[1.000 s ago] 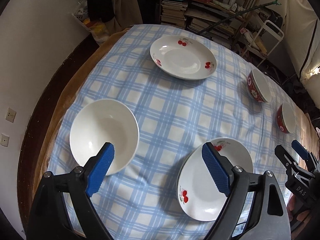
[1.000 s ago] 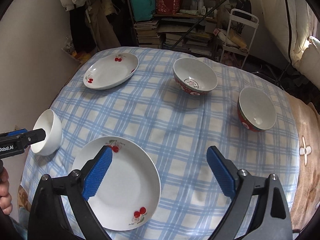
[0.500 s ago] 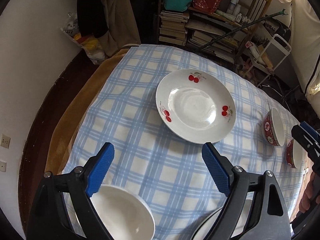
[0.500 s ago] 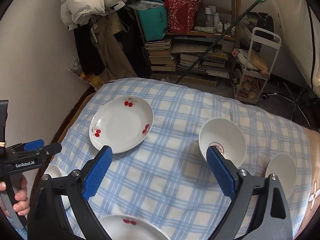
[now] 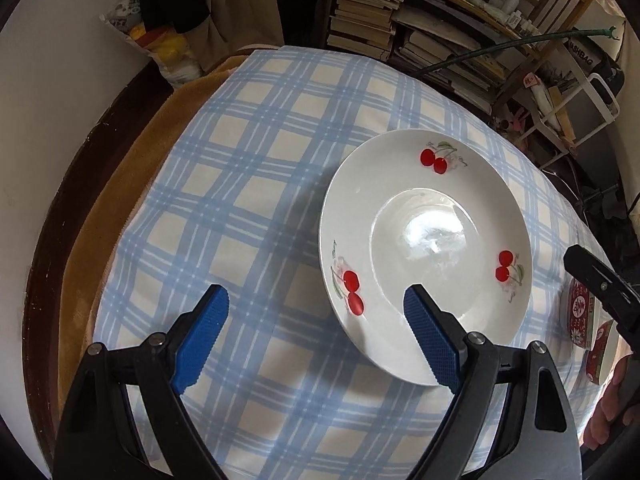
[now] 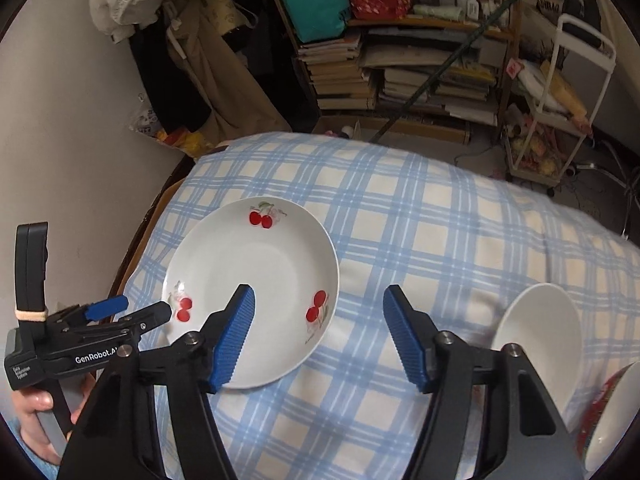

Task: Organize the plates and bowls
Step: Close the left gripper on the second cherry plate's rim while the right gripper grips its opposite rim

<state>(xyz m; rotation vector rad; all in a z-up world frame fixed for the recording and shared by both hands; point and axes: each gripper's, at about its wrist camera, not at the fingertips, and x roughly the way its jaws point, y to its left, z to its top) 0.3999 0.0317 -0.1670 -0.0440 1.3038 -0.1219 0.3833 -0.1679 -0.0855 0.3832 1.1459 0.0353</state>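
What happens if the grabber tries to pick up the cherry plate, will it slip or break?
The cherry plate looks glazed and shiny, with a bright glare in its middle, so it is probably slippery between pads. It looks like stiff ceramic, likely to chip if dropped. It lies flat on the soft checked cloth, so pushing would probably slide it, not roll it.

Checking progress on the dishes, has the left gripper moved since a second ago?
Yes. The left gripper has travelled across the checked tablecloth, away from the plain white bowl, now out of view, to the far cherry plate, fingers open.
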